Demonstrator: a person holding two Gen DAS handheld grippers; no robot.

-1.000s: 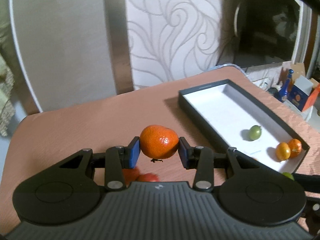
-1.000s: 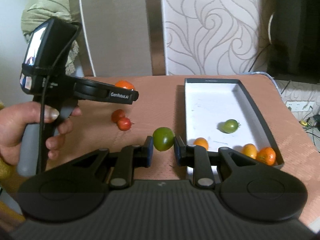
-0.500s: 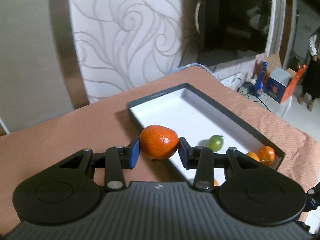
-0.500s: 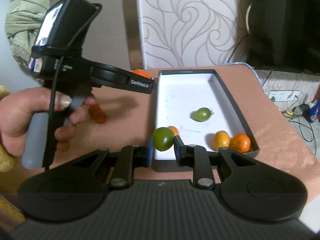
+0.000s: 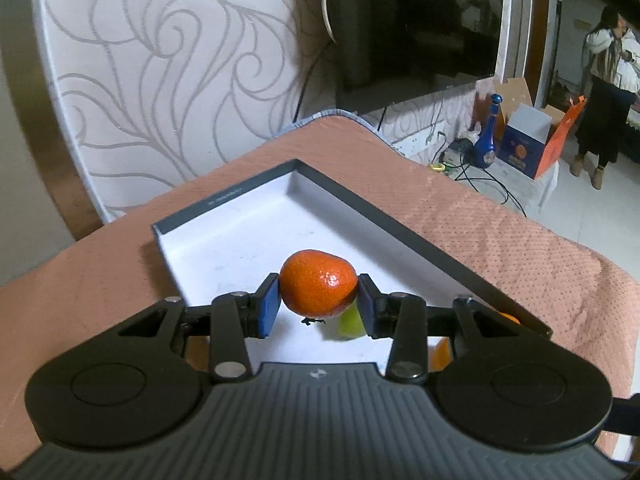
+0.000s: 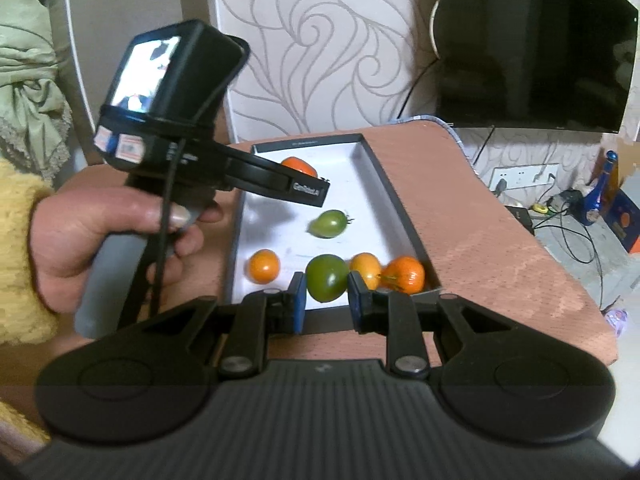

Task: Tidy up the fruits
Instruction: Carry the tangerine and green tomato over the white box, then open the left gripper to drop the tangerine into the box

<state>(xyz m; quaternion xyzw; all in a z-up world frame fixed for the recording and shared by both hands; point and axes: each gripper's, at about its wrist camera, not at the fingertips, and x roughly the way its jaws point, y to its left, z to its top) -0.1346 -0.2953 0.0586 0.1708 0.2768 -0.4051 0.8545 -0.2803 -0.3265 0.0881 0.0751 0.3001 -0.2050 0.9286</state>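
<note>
My left gripper (image 5: 318, 304) is shut on an orange mandarin (image 5: 318, 282) and holds it above the white inside of the dark-rimmed box (image 5: 360, 196). In the right wrist view the left gripper (image 6: 308, 184) reaches over the box (image 6: 400, 216) from the left, the mandarin (image 6: 298, 166) just showing. My right gripper (image 6: 327, 298) is shut on a green tomato (image 6: 326, 278) over the box's near end. In the box lie another green tomato (image 6: 330, 223), two small orange fruits (image 6: 263, 266) (image 6: 366, 266) and a mandarin (image 6: 406, 274).
The box sits on a table with a salmon cloth (image 6: 480, 248). A patterned wall panel (image 6: 320, 40) and a dark TV (image 6: 532, 48) stand behind. On the floor at right are a blue bottle (image 5: 490, 136), cartons and cables. A person (image 5: 600, 80) stands far right.
Both grippers have moved right with their fruit, from over the bare cloth to over the box. The red tomatoes on the cloth have gone out of view.
</note>
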